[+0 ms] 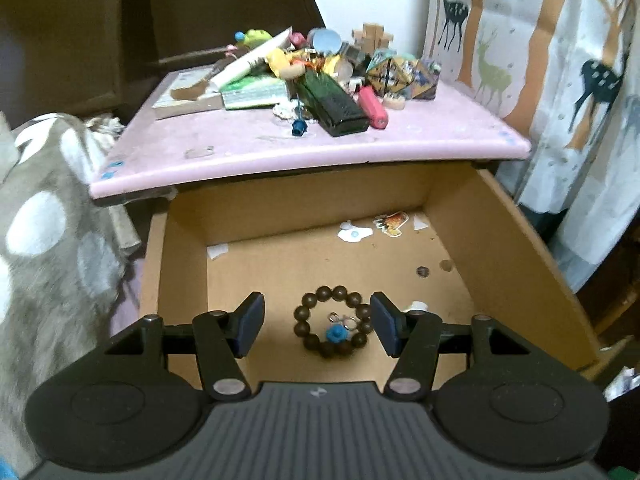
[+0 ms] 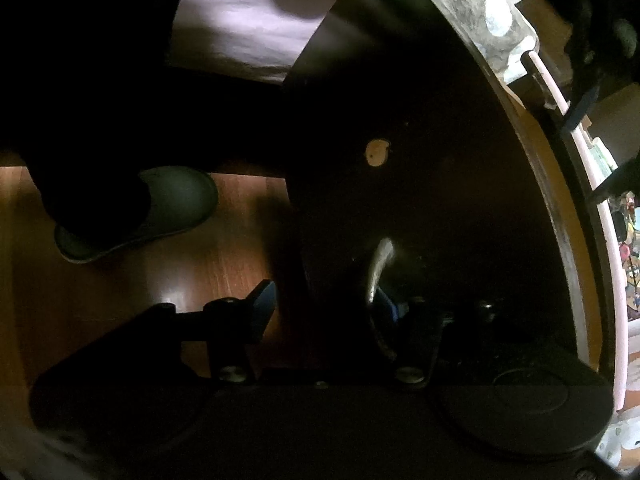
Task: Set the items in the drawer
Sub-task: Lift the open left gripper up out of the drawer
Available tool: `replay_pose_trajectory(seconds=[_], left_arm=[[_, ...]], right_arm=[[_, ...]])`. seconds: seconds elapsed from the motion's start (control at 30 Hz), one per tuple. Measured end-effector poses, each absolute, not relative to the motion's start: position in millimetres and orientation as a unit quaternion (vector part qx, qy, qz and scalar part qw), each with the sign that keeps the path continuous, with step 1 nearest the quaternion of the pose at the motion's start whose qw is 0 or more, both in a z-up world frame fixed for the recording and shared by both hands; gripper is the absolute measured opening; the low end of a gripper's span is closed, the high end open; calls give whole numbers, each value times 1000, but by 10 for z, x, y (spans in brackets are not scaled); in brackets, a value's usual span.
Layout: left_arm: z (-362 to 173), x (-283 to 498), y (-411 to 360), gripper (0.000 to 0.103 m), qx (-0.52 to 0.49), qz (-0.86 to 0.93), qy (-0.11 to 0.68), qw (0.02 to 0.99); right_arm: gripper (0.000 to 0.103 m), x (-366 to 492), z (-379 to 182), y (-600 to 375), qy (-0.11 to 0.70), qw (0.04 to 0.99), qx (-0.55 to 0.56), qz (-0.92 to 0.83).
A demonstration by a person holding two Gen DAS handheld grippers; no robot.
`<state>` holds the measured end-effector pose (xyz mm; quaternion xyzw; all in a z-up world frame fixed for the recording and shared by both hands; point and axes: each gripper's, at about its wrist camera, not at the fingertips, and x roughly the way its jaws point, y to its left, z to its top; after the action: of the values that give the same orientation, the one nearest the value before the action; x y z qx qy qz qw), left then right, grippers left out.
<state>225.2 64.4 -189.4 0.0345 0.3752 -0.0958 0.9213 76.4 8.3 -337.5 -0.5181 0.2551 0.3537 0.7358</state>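
Note:
In the left wrist view the brown drawer (image 1: 500,248) stands pulled open under the pink tabletop (image 1: 248,148). A dark wooden bead bracelet (image 1: 333,326) with a small blue charm and metal rings lies on the drawer floor. My left gripper (image 1: 318,324) is open above it, one pad on each side, holding nothing. A pile of items (image 1: 316,72) sits on the tabletop: a black case, a pink lighter, colourful cubes, toys. In the right wrist view my right gripper (image 2: 324,306) is open by the dark drawer front (image 2: 420,160), its right finger next to the metal handle (image 2: 378,264).
Sticker scraps (image 1: 374,228) lie at the drawer's back. A spotted blanket (image 1: 44,248) is at the left, a deer-print curtain (image 1: 580,80) at the right. The right wrist view shows wooden floor (image 2: 160,280) and a person's dark shoe (image 2: 152,208).

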Motion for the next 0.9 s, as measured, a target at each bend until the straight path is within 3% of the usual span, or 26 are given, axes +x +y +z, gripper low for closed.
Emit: replay_pose_trajectory(seconds=[0.1,0.27,0.57,0.8,0.9], left_arm=[[-1760,1977,727,57,14,-82,356,931],[-1673,1528,872,61,-10,-50,334,941],[-1806,1392,1051,61,-39,-56,328,942],[-1716,1397,1282,61,-93,-53,299,948],[-1680,1382,1326,67,-100,-53,288,951]], right_arm=[[25,773,-3339,72,245,744,-524,335],[8,731,-3340,64,222,751,-538,310],[0,694,-3318,109,209,735,-575,292],[0,724,-3184,93,207,728,-590,281],[0,778,-3170,98,210,729,-590,274]])
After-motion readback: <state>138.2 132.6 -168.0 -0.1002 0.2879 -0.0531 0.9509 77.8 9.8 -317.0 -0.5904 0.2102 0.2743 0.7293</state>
